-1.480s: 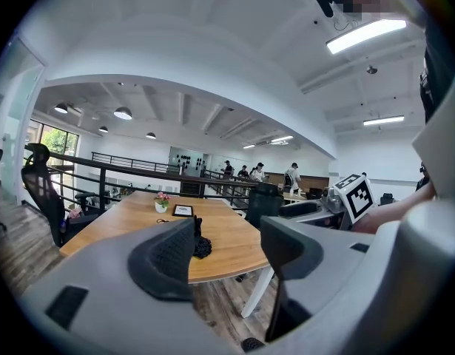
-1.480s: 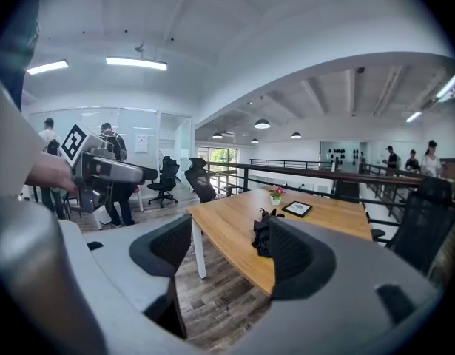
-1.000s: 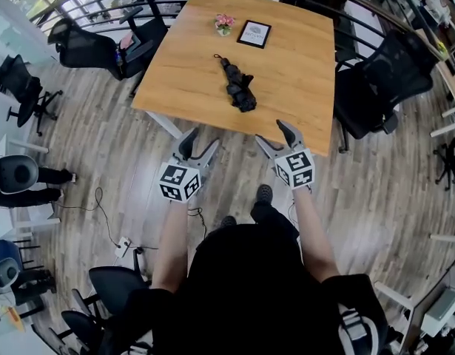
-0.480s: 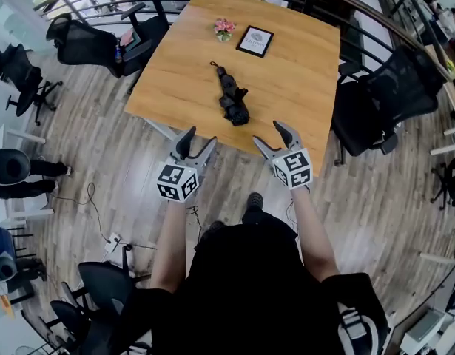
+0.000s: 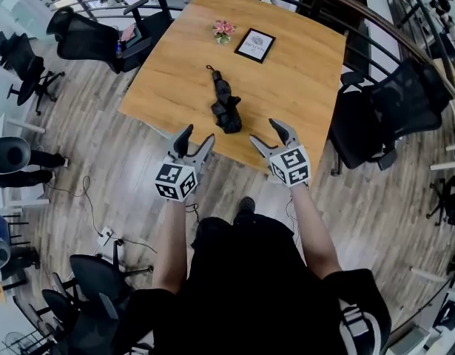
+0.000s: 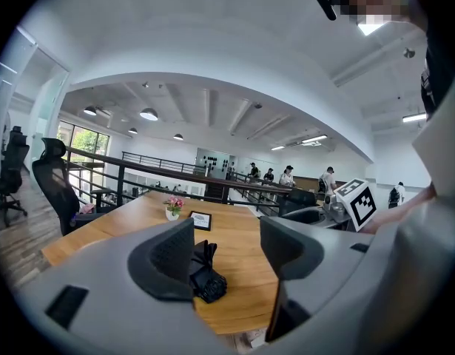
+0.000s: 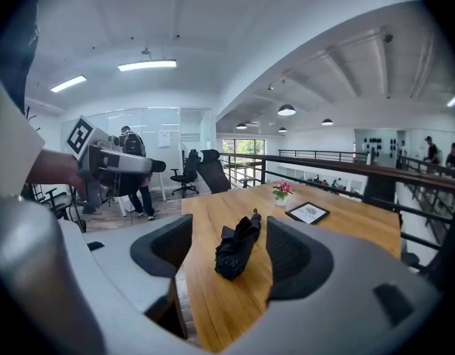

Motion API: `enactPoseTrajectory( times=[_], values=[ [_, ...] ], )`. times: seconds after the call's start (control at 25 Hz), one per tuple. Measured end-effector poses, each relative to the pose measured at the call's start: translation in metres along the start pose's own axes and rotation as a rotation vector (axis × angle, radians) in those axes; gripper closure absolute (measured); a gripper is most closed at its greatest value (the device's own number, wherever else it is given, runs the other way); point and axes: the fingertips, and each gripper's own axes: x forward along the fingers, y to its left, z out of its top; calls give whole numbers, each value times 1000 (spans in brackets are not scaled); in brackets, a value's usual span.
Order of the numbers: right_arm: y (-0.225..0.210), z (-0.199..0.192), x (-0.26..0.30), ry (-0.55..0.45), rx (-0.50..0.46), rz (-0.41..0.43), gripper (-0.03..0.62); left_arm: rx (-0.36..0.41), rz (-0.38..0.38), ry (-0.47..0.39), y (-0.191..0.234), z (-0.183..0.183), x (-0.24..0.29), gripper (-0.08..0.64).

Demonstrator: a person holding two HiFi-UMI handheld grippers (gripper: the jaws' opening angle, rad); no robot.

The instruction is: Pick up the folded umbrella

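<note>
A black folded umbrella (image 5: 224,104) lies on the wooden table (image 5: 286,87), near its front edge. My left gripper (image 5: 194,137) hovers at the table's front edge, left of the umbrella, jaws open and empty. To the umbrella's right, just over the same edge, my right gripper (image 5: 261,133) is open too, holding nothing. In the left gripper view the umbrella (image 6: 205,271) shows past the left jaw. In the right gripper view the umbrella (image 7: 238,245) lies ahead between the open jaws, some way off.
A small pot of pink flowers (image 5: 224,29) and a framed card (image 5: 255,45) stand at the table's far end. Black office chairs stand at the right (image 5: 375,117) and far left (image 5: 90,43). A curved railing (image 5: 405,32) runs behind the table.
Both grippers have come forward to the table's front edge, and the umbrella now lies closer to them. Their jaws look the same.
</note>
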Motion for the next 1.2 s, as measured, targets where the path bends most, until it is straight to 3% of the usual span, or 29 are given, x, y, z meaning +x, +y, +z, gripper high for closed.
enactPoseTrajectory(
  times=[0.48,1.2],
  values=[
    [-10,-8,26,32,6,22,265,-35,16,0,23,-5,21,279],
    [-23,20,114,45,73,-122,265,-12,-161,38,117,23,84,279]
  ],
)
